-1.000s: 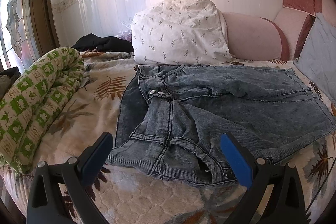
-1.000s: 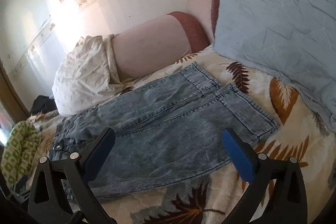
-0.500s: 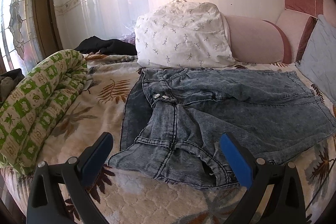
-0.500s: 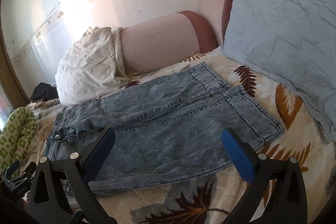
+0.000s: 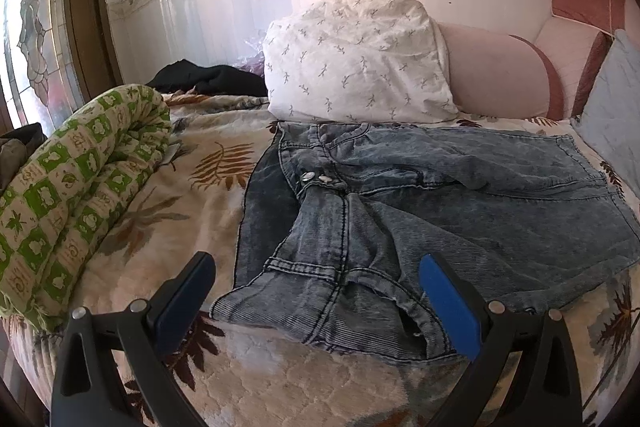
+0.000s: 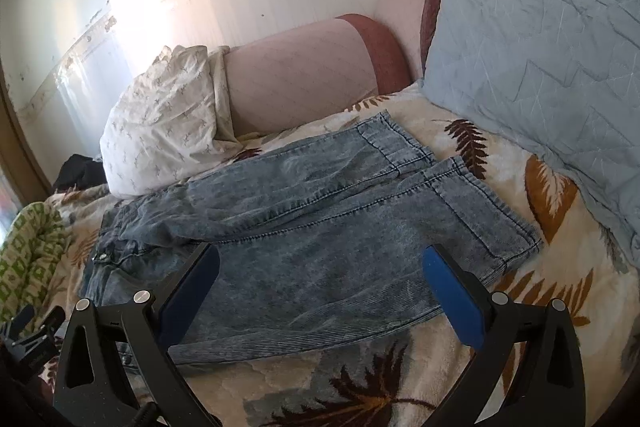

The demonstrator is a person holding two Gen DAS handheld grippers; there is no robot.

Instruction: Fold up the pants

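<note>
Acid-wash blue jeans lie spread on the bed, waistband at the left, both legs running right side by side. The near waistband corner is rumpled and flipped. My left gripper is open and empty, hovering above that waistband near the bed's front edge. In the right wrist view the jeans show their two hems at the right. My right gripper is open and empty, above the near leg.
A leaf-print bedspread covers the bed. A rolled green-checked quilt lies at the left. A white pillow and pink bolster stand behind the jeans. A blue quilted cushion leans at the right. Dark clothing lies far left.
Both grippers have drawn back and up a little from the jeans; the view of the bed widens. The jeans have not moved. Both stay open.
</note>
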